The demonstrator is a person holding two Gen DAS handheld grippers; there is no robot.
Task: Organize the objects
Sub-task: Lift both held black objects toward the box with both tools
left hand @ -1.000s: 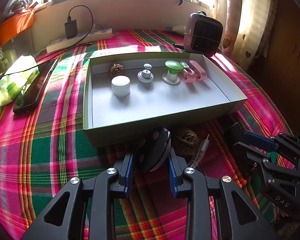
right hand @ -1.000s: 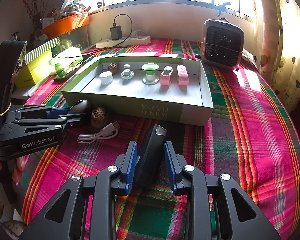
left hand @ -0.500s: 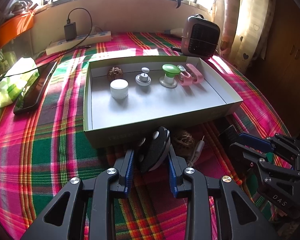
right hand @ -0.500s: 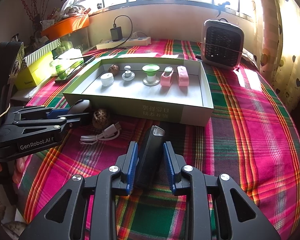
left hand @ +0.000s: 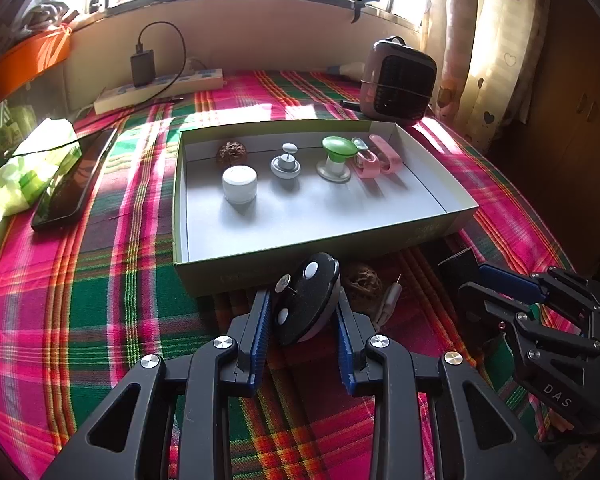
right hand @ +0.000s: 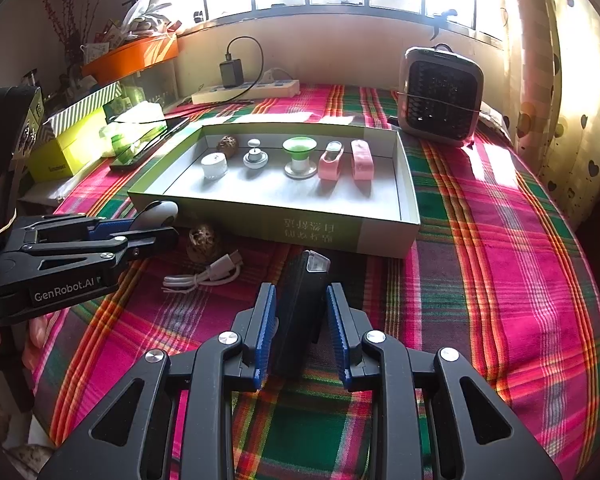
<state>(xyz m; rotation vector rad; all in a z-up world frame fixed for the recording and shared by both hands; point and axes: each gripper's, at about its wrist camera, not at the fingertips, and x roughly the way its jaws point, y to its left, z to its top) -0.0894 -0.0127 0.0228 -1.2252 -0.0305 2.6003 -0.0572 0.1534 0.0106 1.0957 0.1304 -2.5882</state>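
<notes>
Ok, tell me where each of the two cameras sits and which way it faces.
Left wrist: rides the left gripper, looking forward over the plaid cloth at the green tray; its fingers clamp a black mouse, with the right gripper at its right.
Right wrist: rides the right gripper, facing the same tray; its fingers grip a dark rectangular device, with the left gripper at its left.
Shared: tray, heater, walnut, white cable.
</notes>
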